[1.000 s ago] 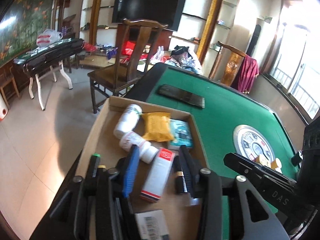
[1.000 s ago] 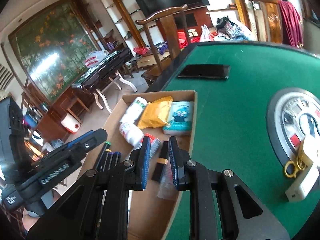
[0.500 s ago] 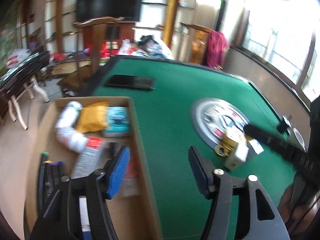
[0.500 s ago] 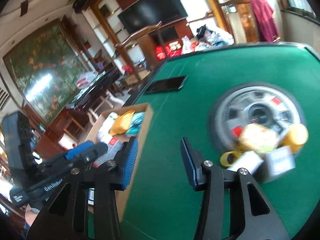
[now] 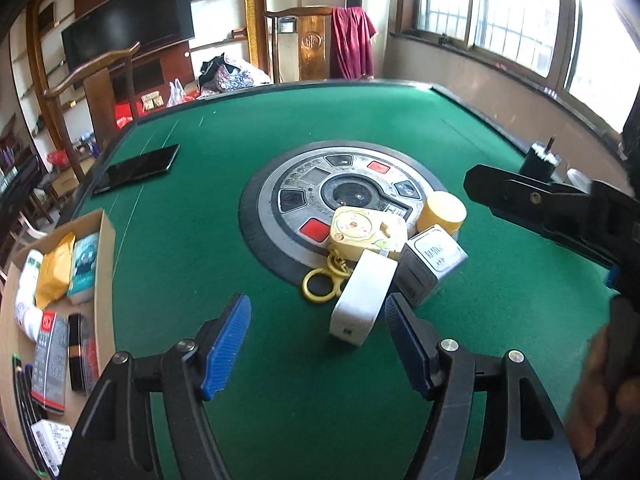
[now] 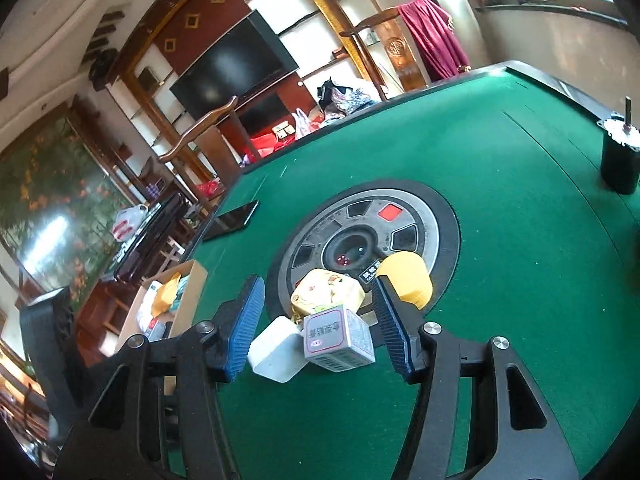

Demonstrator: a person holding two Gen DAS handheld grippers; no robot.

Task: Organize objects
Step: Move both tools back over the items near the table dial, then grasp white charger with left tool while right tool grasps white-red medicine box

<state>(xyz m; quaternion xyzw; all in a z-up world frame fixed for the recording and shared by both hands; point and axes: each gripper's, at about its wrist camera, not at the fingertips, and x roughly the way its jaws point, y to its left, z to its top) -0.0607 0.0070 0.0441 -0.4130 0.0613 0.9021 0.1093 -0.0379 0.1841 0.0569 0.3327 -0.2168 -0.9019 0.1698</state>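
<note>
A green felt counter [image 5: 400, 128] with a dark raised rim fills both views, a round grey control panel [image 5: 340, 196] set in its middle. Behind it stand carved wooden chairs, one draped with a red cloth [image 5: 352, 46], a dark television [image 5: 128, 20] on a shelved wall, and bright windows to the right. A black phone [image 5: 136, 168] lies flat near the counter's far left edge.

The loose things cluster at the panel's near edge — a yellow round tin [image 5: 442, 212], a pale yellow case [image 5: 366, 232] with a gold ring clip [image 5: 320, 286], a grey printed box [image 5: 432, 264] and a white box [image 5: 362, 300], all touching or just beside one another. A cardboard box [image 5: 102, 264] at the counter's left edge holds bottles, packets and pens.

The left hand-held gripper [image 5: 318, 340] hangs low over the felt, jaws spread wide and empty, the white box just ahead between them. The right hand-held gripper [image 6: 316, 326] is likewise spread and empty — its blue pads [image 6: 248, 328] flank the white and grey boxes.
</note>
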